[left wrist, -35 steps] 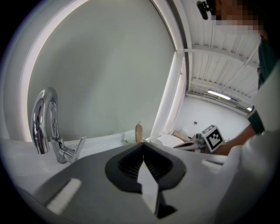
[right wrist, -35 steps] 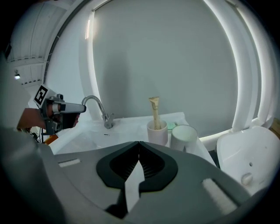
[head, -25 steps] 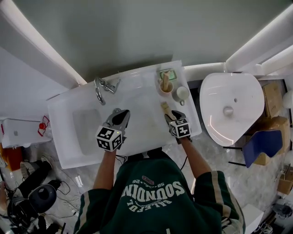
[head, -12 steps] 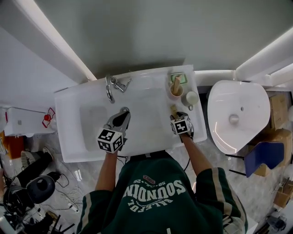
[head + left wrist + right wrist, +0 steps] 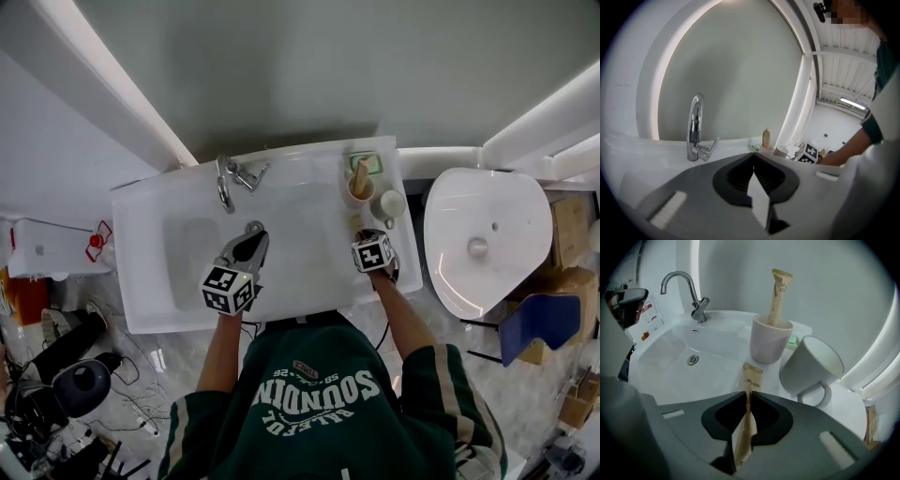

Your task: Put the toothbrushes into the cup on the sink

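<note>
White porcelain of the sink (image 5: 150, 291) filled the space below us, set against a plain grey wall, with a chrome tap (image 5: 230, 178) at the back edge of the basin. On the right-hand ledge we saw the pink cup (image 5: 769, 341) standing upright, one paper-wrapped toothbrush (image 5: 777, 291) already leaning inside it, its top well above the rim. Just beside the cup, to its right, a white mug (image 5: 811, 364) lay tipped on its side with the handle towards us, and a small green item (image 5: 367, 161) sat behind the cup near the wall. Our right gripper (image 5: 749, 397) pointed steeply down at the ledge in front of the cup; its jaws had just been closing and were clamped on a second wrapped toothbrush (image 5: 751, 378), whose printed end stuck out past the tips towards the cup. Our left gripper (image 5: 753, 159) hung over the basin, well apart from the cup, its jaws pressed together.
</note>
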Available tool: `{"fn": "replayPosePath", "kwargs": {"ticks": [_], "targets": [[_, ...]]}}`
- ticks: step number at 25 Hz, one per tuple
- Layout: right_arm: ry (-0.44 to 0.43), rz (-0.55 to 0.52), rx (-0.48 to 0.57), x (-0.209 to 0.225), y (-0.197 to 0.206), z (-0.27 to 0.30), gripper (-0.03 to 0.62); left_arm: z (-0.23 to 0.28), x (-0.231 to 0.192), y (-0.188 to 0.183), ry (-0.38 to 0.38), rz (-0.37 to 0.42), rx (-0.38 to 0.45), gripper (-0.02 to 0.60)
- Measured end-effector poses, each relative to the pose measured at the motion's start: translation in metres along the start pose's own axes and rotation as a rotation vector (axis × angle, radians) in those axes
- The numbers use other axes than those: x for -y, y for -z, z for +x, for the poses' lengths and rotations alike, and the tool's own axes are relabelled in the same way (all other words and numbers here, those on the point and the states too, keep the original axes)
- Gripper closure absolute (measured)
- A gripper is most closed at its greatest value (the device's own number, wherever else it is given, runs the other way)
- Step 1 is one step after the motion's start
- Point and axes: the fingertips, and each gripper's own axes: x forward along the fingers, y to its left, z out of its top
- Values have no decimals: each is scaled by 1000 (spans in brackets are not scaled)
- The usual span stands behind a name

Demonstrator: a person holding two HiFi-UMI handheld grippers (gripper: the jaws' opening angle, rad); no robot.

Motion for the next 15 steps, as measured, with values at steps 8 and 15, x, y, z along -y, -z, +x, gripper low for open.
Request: {"fn": "replayPosePath", "kwargs": {"ticks": [8, 15], "targets": [[-1, -8, 81, 0, -16, -25, 572, 3, 4, -6, 21, 14, 5, 530], [-10, -22, 184, -14, -48, -57, 574, 9, 11, -14, 51, 33, 18, 531]]}}
